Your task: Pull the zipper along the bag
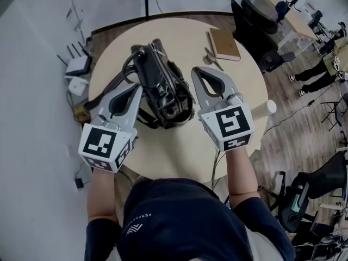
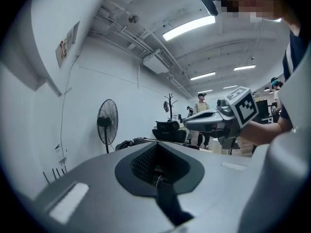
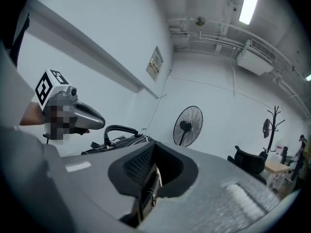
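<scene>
clamping one bag [image 1: 163,88]: left gripper [image 1: 138,88] pinches one strap [image 2: 170,203], right gripper [image 1: 195,70] one stitched strip [image 3: 149,191].

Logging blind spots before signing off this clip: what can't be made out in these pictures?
Zipper on the bag: head view, too small and dark among folds and straps; both gripper views show only the bag's top beyond their jaws.
Left gripper and right gripper, both shut: whether their tips touch the bag, head view's steep angle leaves unclear.
Notebook cover: head view, too small to read.
</scene>
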### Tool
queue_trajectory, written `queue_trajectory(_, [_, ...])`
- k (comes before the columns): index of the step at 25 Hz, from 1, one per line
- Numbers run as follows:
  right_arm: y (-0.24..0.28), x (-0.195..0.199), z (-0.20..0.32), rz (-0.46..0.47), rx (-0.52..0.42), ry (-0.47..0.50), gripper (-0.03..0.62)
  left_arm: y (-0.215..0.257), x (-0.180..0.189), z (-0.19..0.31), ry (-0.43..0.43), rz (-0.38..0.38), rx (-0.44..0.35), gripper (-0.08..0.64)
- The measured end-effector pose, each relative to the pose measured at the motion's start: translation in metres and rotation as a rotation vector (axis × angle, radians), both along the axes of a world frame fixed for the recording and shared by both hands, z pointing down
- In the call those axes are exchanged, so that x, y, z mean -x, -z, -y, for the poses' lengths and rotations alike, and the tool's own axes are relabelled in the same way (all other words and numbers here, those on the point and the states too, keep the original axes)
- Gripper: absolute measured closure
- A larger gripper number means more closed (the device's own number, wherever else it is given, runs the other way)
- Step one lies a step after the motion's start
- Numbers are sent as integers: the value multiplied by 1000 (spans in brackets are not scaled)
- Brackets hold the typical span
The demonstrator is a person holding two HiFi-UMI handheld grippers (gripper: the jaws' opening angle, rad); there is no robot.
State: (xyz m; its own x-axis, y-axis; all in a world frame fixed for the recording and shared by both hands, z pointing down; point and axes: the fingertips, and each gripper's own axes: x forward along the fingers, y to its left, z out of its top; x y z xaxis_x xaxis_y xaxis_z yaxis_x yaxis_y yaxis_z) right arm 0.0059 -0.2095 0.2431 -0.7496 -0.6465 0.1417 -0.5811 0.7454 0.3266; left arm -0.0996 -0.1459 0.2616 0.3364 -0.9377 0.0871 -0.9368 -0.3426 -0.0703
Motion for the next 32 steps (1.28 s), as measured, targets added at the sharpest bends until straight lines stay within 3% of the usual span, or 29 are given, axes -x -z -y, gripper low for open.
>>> queue_trajectory(10, [-5,-27,-14,145,120,-17,589,-7,16,-4,96,-60,43,543])
queue_trajectory(19, [-17,-41,-14,201,185,-49,591,-15,32,-11,153,-88,64,543])
queue_trajectory(32, [-19,-35,-17,208,214,-34,591,-19,32,-16,151,-86,80,543])
